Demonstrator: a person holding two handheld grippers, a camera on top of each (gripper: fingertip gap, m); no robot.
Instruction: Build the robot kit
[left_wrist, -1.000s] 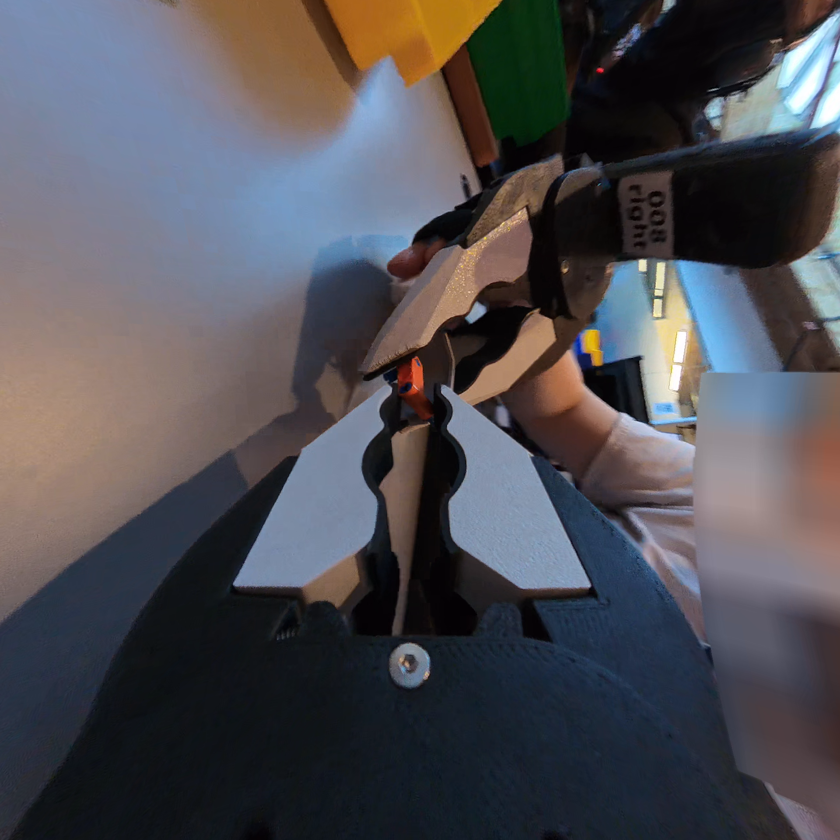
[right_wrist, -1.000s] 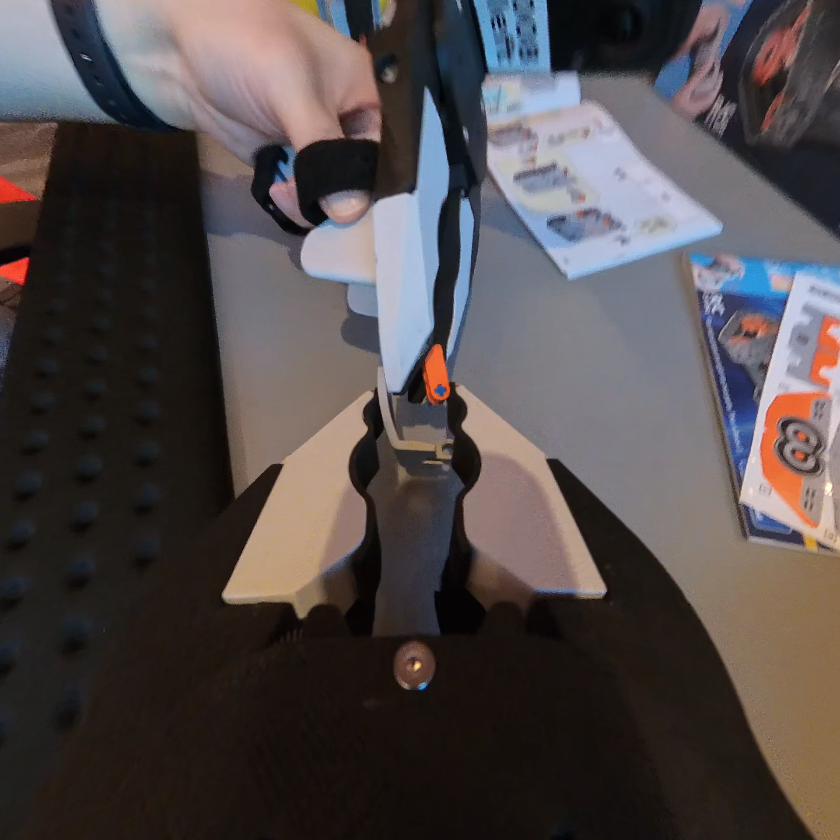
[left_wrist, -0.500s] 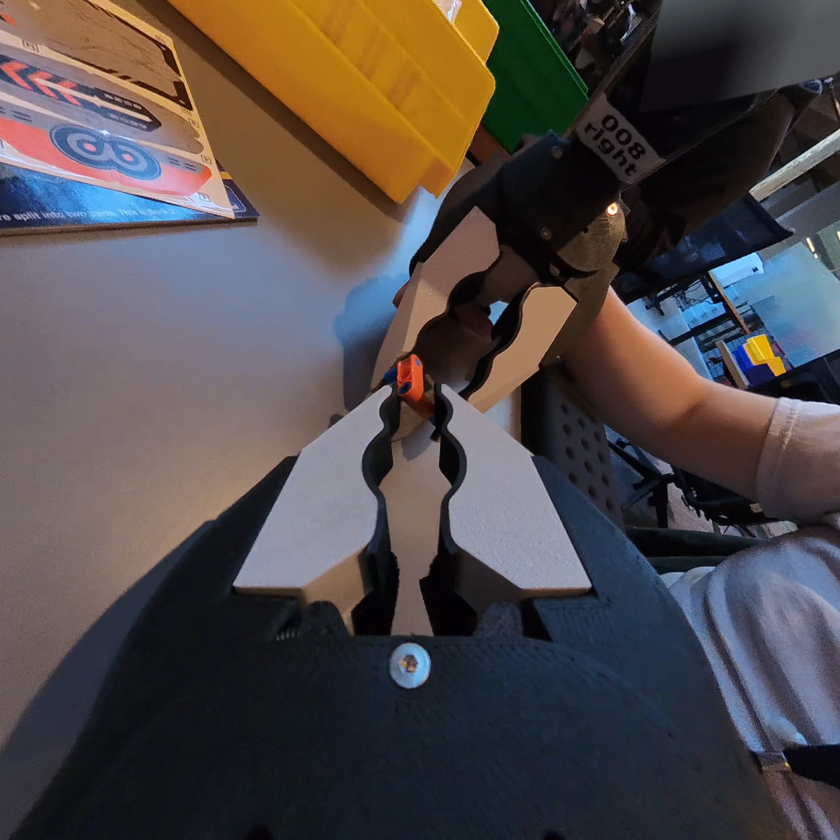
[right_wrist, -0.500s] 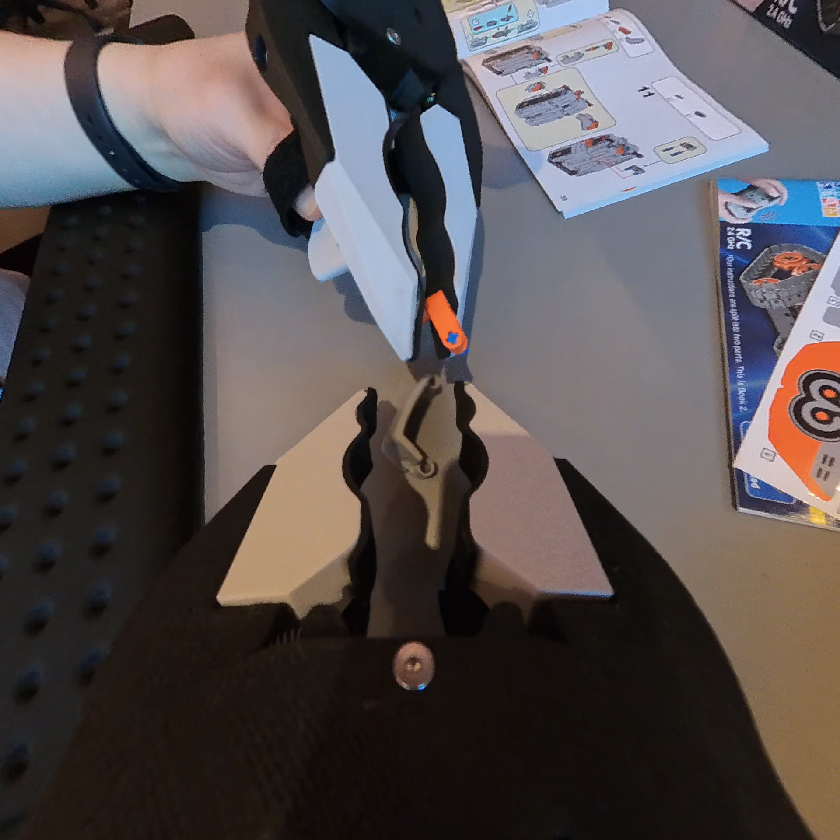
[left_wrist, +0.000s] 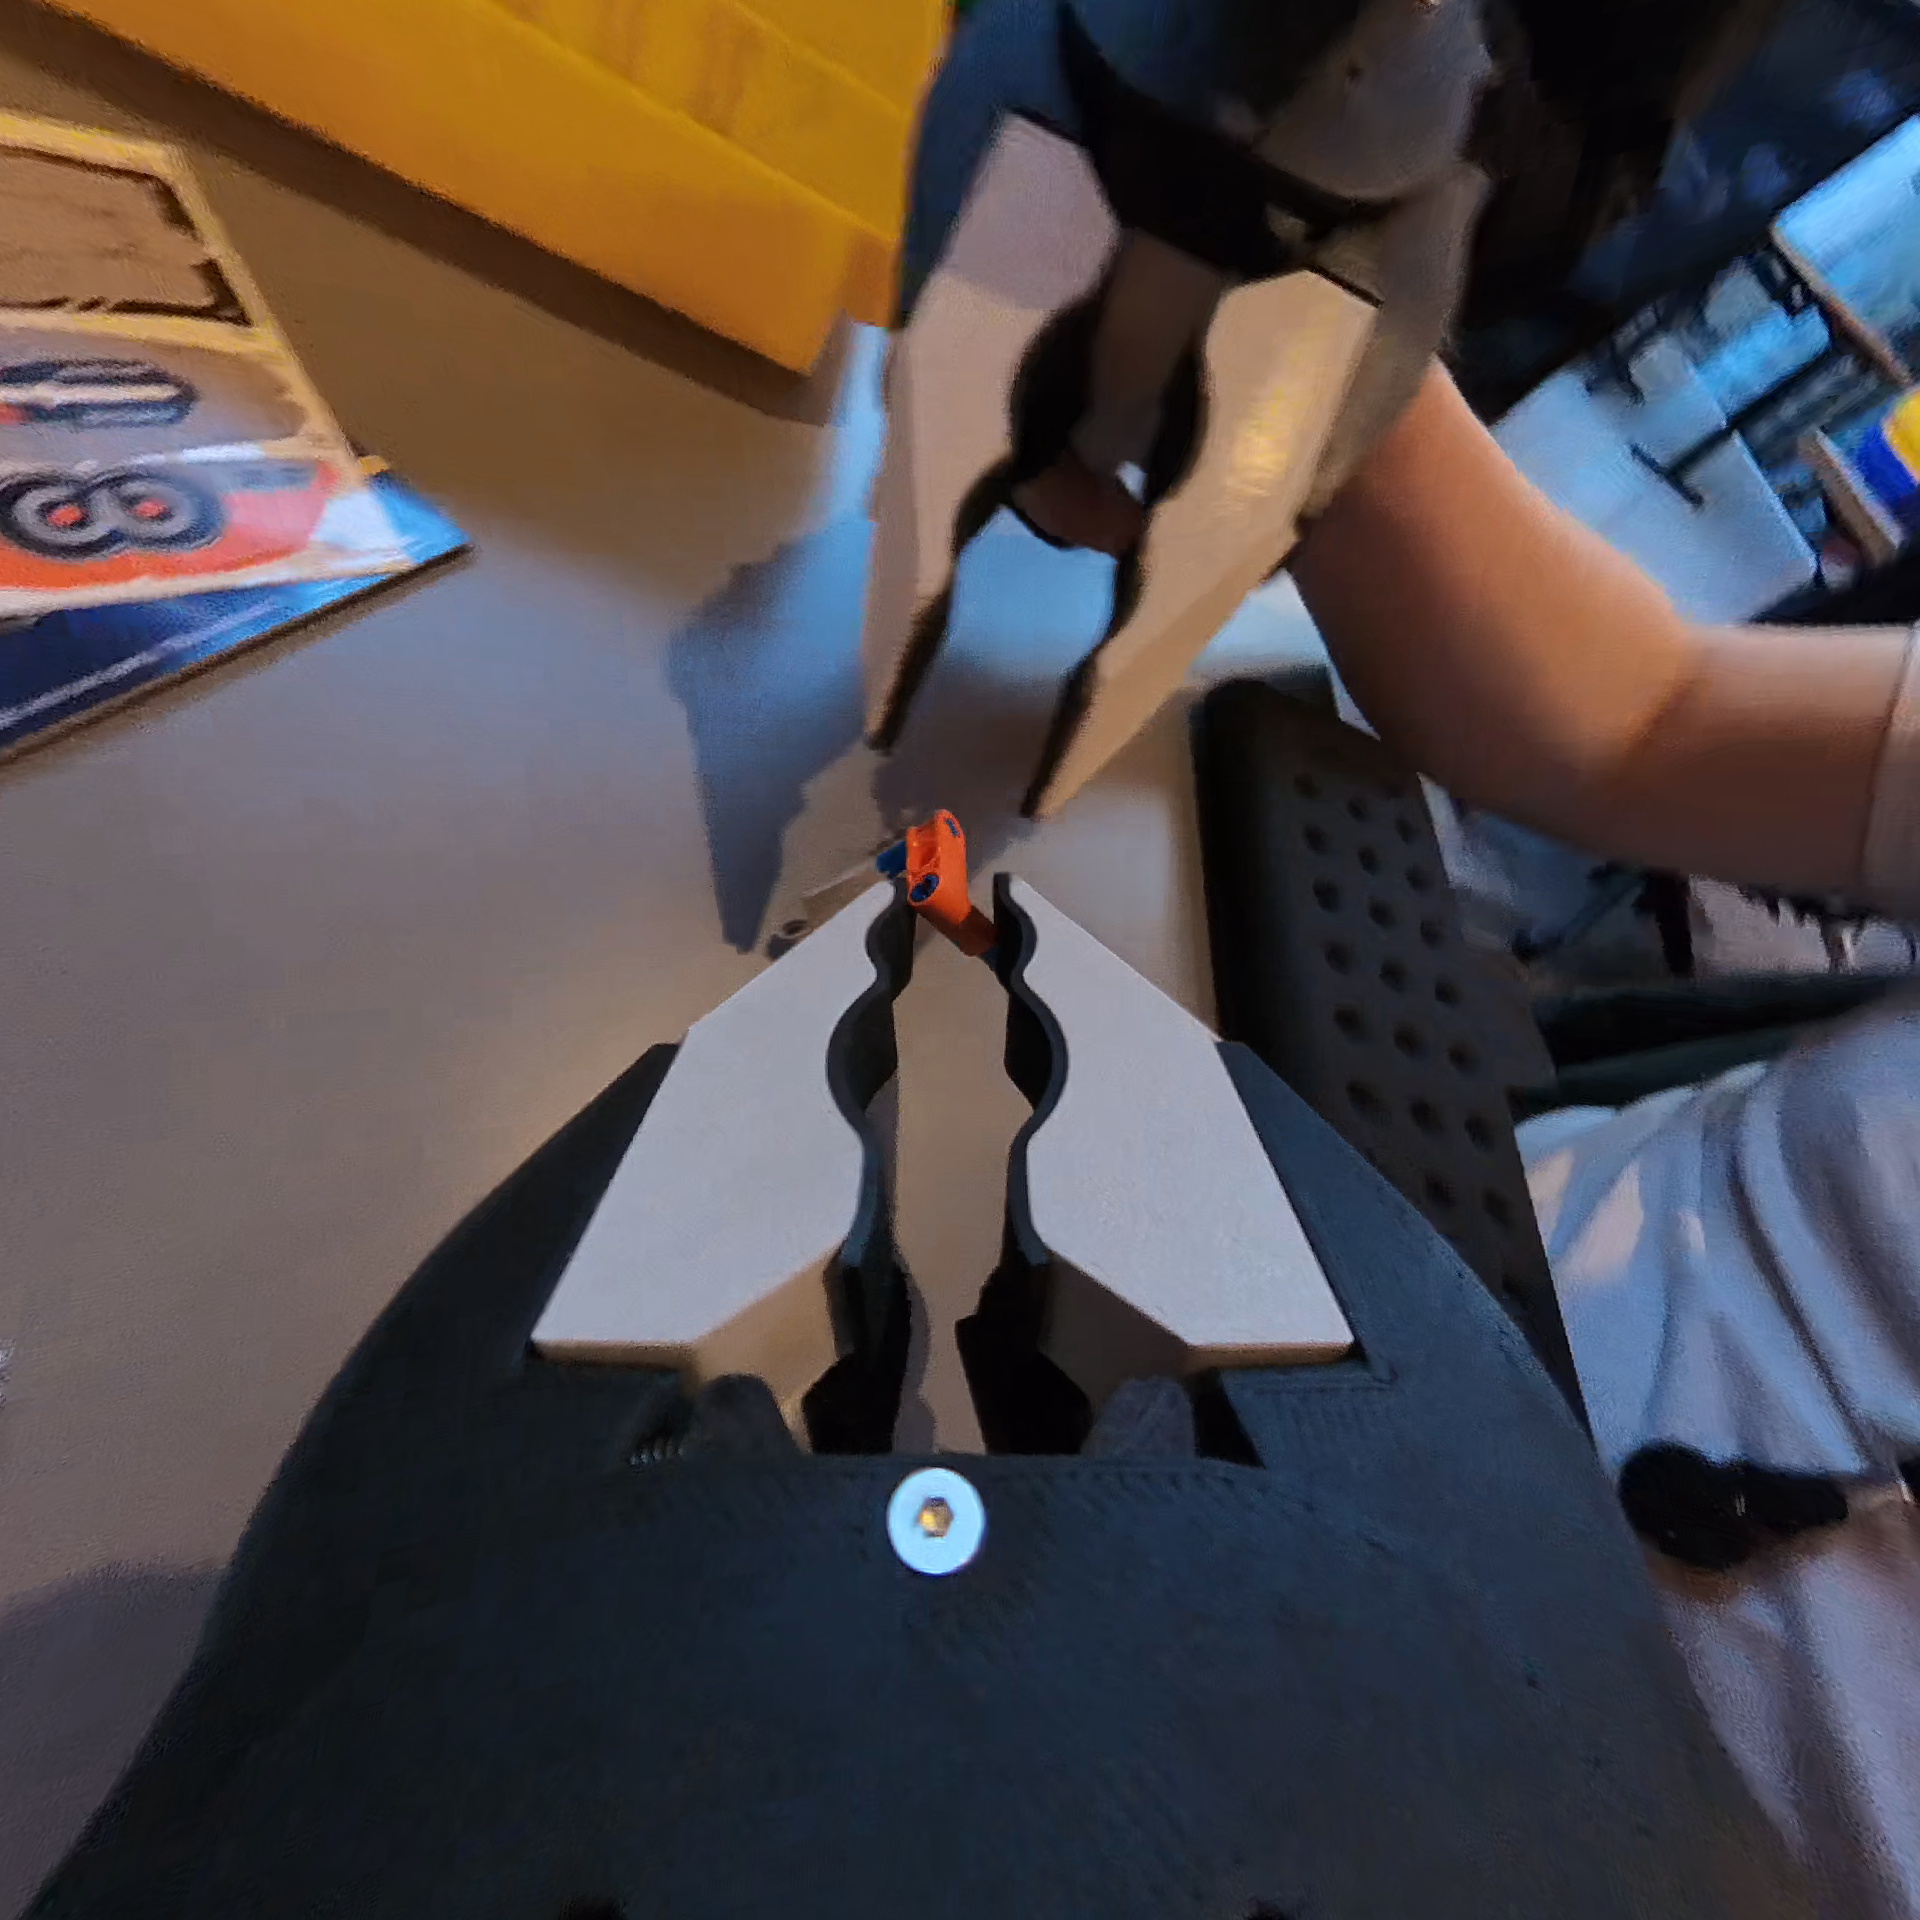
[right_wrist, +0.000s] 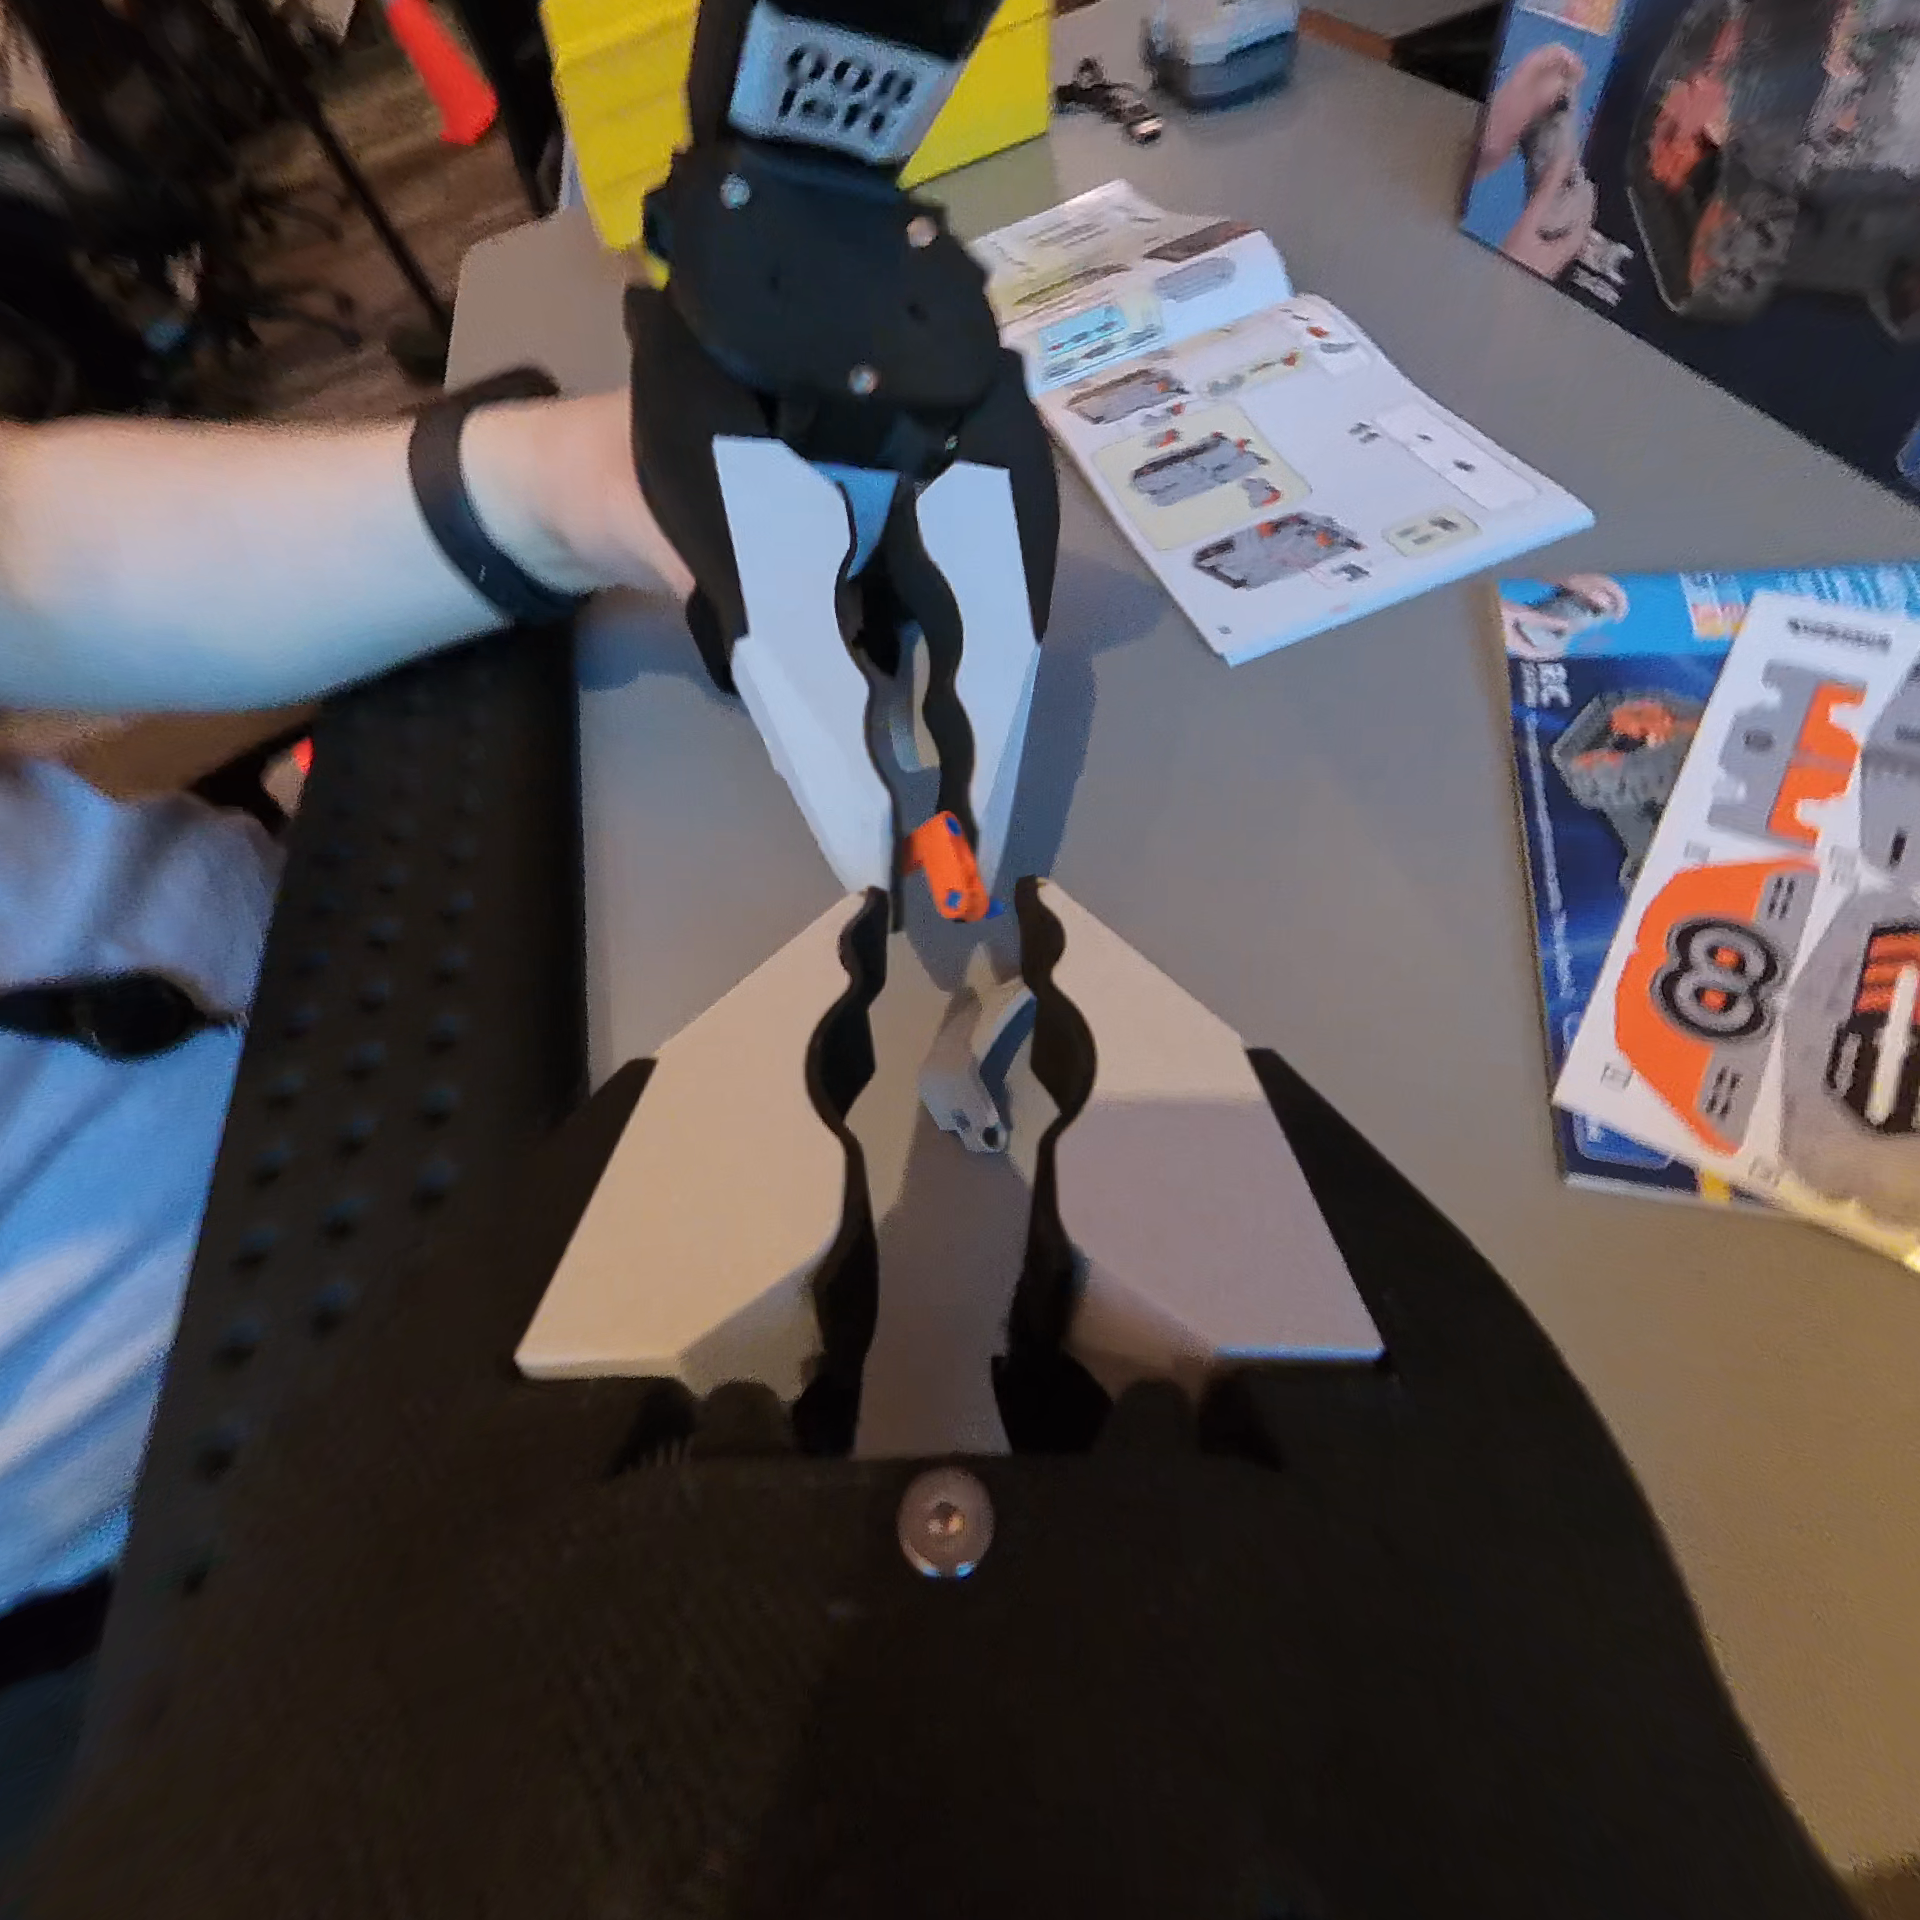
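Left gripper (left_wrist: 943, 881) pinches the orange piece (left_wrist: 938, 878) at the very tips; it probably could slip. Right gripper (right_wrist: 954, 891), fingers apart, holds nothing.

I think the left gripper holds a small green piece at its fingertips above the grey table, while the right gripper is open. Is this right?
Not quite: the piece is orange, not green. The left wrist view shows the left gripper pinching the small orange piece at its fingertips above the grey table, and the right gripper is open, as you say.
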